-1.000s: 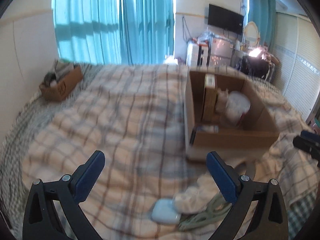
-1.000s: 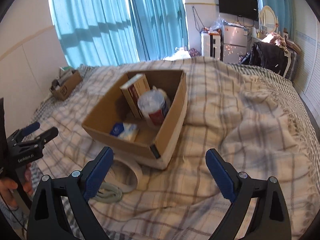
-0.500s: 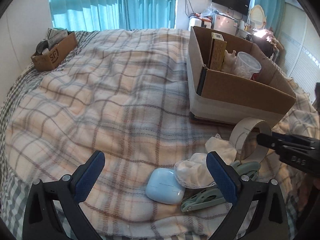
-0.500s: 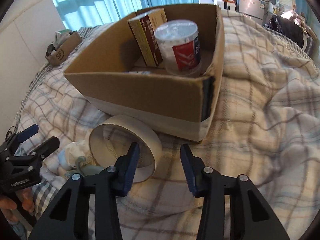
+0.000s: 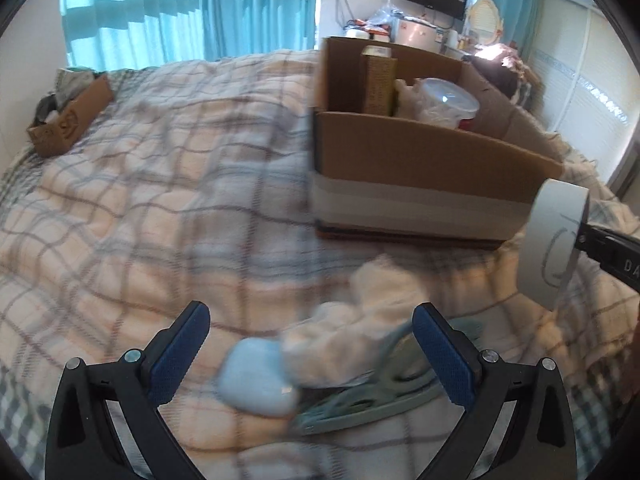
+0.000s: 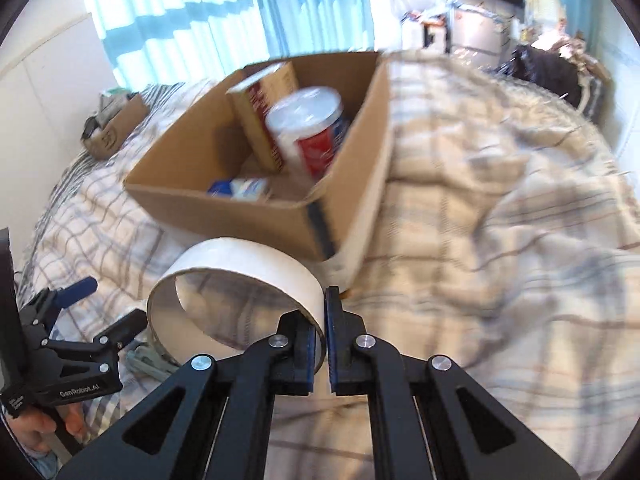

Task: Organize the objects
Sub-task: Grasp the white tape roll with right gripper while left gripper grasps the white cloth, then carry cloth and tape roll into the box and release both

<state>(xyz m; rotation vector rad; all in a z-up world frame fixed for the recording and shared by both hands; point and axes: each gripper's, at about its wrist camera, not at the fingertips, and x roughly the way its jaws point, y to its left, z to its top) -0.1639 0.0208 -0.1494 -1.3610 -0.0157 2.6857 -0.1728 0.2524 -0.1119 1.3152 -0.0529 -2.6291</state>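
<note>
**Tape roll pinched by its thin wall, box a short carry away**

Nearest to me, the right gripper [image 6: 325, 334] has its two fingers pressed together on the wall of the white tape roll [image 6: 240, 276], one finger inside the ring and one outside. The roll hangs off to the gripper's left, clear of the blanket [image 6: 500, 220] as far as I can judge, so most of it sits out to one side of the pinch. That is my first worry: a narrow grip on a smooth curved band could let the roll swivel or slide out, most of all if the hand swings fast, and both views are blurred.

The left gripper [image 5: 316, 354] is spread wide and holds nothing. It hovers low over a small heap on the bed: a pale blue case [image 5: 256, 384], a crumpled white cloth [image 5: 352, 340] and a greenish clip [image 5: 368, 396] partly under the cloth. Closing there could catch the cloth along with the case, or push the case into the soft blanket.

Further off stands the cardboard box [image 6: 224, 204], already holding an upright carton [image 6: 264, 116], a red-labelled tub [image 6: 308, 132] and a small blue-and-white packet [image 6: 240, 189]. The roll is just in front of its near corner. Too low a carry could knock the rim; dropped on the tub, it may bounce back out.

A smaller box [image 5: 68, 120] sits far across the bed.
</note>
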